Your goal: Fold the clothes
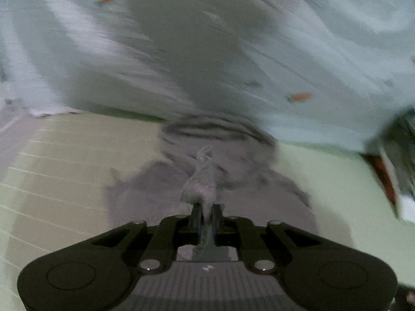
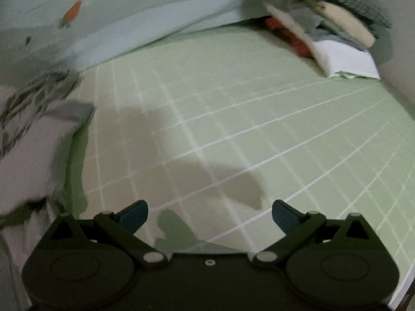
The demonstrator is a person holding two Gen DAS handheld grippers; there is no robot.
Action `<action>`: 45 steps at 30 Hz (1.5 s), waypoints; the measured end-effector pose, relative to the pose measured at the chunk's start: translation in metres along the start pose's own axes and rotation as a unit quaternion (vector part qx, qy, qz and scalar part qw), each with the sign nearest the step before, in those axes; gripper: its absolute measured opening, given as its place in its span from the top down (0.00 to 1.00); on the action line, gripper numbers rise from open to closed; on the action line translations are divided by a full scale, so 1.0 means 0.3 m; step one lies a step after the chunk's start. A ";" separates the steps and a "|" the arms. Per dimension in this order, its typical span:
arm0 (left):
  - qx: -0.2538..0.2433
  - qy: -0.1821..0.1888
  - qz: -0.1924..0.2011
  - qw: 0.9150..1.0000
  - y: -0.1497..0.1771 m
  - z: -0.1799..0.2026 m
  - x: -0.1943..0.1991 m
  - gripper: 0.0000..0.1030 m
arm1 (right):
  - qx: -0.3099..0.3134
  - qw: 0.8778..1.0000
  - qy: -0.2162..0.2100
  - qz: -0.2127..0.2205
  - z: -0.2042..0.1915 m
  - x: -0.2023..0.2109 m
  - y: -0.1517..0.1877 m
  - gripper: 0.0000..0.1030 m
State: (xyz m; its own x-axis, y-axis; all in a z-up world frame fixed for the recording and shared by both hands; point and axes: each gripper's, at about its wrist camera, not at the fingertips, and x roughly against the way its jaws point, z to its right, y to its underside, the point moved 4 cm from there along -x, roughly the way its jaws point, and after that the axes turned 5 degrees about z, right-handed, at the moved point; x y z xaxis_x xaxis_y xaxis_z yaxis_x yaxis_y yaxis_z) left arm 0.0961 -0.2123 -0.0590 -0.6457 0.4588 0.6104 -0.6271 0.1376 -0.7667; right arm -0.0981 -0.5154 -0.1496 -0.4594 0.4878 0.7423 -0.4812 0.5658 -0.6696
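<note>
The left gripper (image 1: 206, 213) has its two black fingers (image 1: 196, 213) clenched on a bunched tuft of the pale lilac-grey fabric garment (image 1: 207, 181). The pinched fold rises in a narrow peak straight out from between the fingertips, and the rest of the cloth spreads away ahead of them over the light green bed sheet with thin white grid lines (image 1: 64, 160). Farther out the garment shows dark curved stripes, though the left wrist view is blurred and the pattern is hard to read. Beyond the garment's far edge lies a pale blue-white quilt printed with small orange carrots (image 1: 324, 51), rumpled across the whole upper part of the view.

The right gripper (image 2: 210, 213) has its blue-tipped fingers (image 2: 135, 213) spread wide apart and grasps nothing; only the green gridded sheet lies between them. In the right wrist view the lilac-grey garment sits well off to the left of these fingers, its folded edge resting on the sheet, with a dark leafy print on the part farther back. The carrot quilt runs along the far left edge of the bed. At the far right corner sits a stack of folded clothes (image 2: 337, 41) in white, cream, red and grey-green knit, well apart from both grippers.
</note>
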 end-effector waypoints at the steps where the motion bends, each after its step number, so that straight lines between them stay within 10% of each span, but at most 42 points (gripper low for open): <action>1: -0.004 0.009 -0.010 1.000 0.023 0.034 -0.006 0.63 | -0.008 1.000 0.001 0.007 0.014 0.005 -0.008 0.00; 4: -0.014 0.001 -0.032 0.999 0.069 0.072 -0.020 0.04 | -0.030 0.999 -0.011 0.038 0.043 0.032 -0.031 0.00; 16: -0.006 -0.073 -0.065 0.995 0.109 -0.064 -0.022 0.03 | 0.021 0.992 -0.077 0.094 -0.114 0.077 -0.087 0.00; 35: 0.046 -0.122 -0.133 0.982 0.177 -0.332 -0.188 0.00 | 0.197 0.963 -0.181 0.024 -0.733 0.079 -0.068 0.00; 45: 0.053 -0.120 -0.128 0.983 0.212 -0.336 -0.226 0.00 | 0.232 0.944 -0.232 -0.030 -0.895 0.041 0.051 0.50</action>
State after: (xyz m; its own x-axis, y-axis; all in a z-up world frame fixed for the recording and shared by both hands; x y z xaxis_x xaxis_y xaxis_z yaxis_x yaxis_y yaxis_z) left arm 0.1438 -0.1461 -0.1691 -0.5377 0.1982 0.8195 -0.8160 0.1225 -0.5650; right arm 0.0894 -0.3222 -0.1439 -0.6461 0.0595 0.7609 -0.7429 0.1795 -0.6449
